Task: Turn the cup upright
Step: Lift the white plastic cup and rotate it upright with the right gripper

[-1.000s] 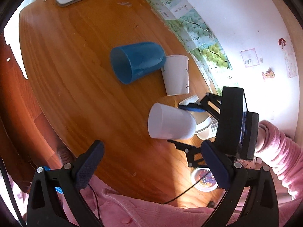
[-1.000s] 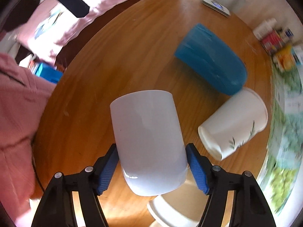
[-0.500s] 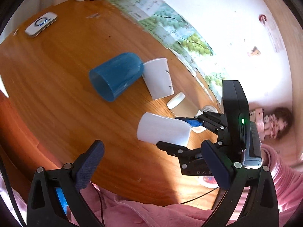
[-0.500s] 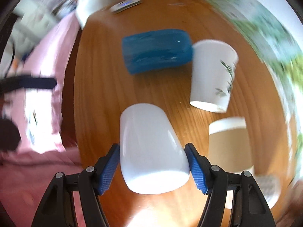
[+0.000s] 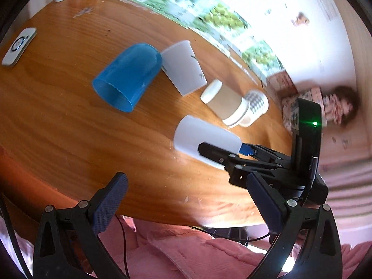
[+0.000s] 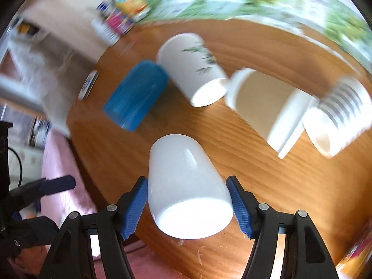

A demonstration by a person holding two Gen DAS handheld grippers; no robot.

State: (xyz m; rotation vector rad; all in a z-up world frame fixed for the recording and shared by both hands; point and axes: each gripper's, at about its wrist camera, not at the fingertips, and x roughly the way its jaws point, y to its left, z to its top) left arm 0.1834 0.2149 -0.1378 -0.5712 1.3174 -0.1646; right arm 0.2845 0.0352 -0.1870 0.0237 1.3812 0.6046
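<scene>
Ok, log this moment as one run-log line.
right gripper: shut on plain white cup, cup tilted above wooden table | left gripper: open, empty | blue cup: on its side

The white cup (image 6: 183, 183) looks smooth and glossy. The table (image 5: 58, 121) is varnished wood with visible grain. The blue cup (image 5: 127, 82) looks like translucent plastic.
</scene>
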